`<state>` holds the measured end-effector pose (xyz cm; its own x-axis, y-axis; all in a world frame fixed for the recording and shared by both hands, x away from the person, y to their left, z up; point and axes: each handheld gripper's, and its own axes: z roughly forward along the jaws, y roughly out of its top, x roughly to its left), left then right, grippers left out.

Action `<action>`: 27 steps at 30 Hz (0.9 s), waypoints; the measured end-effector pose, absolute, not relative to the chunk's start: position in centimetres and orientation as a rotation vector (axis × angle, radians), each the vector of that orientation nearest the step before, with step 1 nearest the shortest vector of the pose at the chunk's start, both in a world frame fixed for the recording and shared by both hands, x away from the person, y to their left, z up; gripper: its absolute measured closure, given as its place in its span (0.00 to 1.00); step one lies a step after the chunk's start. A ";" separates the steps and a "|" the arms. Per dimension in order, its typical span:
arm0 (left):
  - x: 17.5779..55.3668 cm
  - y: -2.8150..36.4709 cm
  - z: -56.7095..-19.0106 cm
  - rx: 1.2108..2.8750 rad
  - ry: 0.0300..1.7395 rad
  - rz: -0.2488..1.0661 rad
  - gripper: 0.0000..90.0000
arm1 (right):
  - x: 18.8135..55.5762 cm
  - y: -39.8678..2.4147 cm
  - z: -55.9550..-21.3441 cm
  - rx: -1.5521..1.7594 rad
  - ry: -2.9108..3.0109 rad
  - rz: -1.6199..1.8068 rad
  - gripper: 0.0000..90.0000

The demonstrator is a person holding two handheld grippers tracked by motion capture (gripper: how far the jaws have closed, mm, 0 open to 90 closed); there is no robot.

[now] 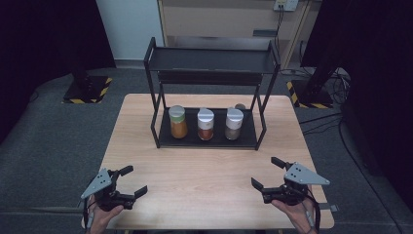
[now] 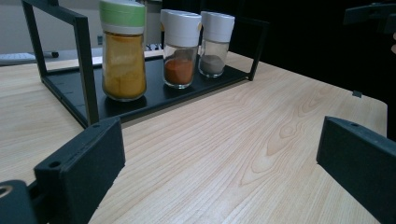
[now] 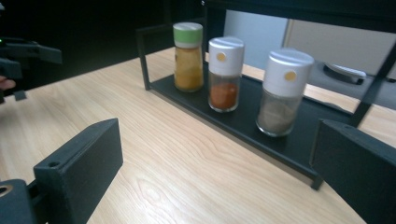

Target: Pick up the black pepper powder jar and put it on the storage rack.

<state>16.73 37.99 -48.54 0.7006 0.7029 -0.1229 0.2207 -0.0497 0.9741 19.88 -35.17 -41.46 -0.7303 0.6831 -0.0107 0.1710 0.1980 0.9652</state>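
A black two-shelf rack (image 1: 209, 142) stands on the wooden table (image 1: 204, 170). On its lower shelf stand three spice jars: a green-lidded yellow jar (image 1: 178, 122) at the left, a white-lidded orange-red jar (image 1: 205, 125) in the middle and a white-lidded grey jar (image 1: 234, 124) at the right. The same jars appear in the left gripper view (image 2: 123, 51), (image 2: 180, 46), (image 2: 215, 43) and the right gripper view (image 3: 188, 56), (image 3: 225, 73), (image 3: 284, 91). My left gripper (image 1: 134, 181) is open near the front left corner. My right gripper (image 1: 267, 173) is open near the front right. Both hold nothing.
The rack's upper shelf (image 1: 212, 61) is bare. A small round object (image 1: 240, 106) sits behind the grey jar. Beyond the table are grey floor, a stand base with yellow-black tape (image 1: 87, 89) and cables (image 1: 321, 122) at the right.
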 end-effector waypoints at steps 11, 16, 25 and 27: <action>16.7 38.0 -48.6 1.608 0.772 0.466 0.00 | 19.5 -35.4 -43.6 0.853 2.048 1.511 0.03; 16.7 38.0 -48.6 1.611 0.768 0.467 0.00 | 19.5 -35.7 -44.4 0.870 2.039 1.511 0.04; 16.8 38.0 -48.6 1.611 0.758 0.467 0.00 | 19.7 -35.9 -45.2 0.860 2.041 1.512 0.04; 16.8 38.0 -48.6 1.612 0.755 0.467 0.00 | 19.7 -36.0 -45.3 0.857 2.044 1.517 0.04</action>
<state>16.83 37.99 -48.63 0.7055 0.6994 -0.1140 0.2106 -0.0534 0.9761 19.74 -35.95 -45.34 -0.7046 0.7096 0.0067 0.2118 0.2013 0.9564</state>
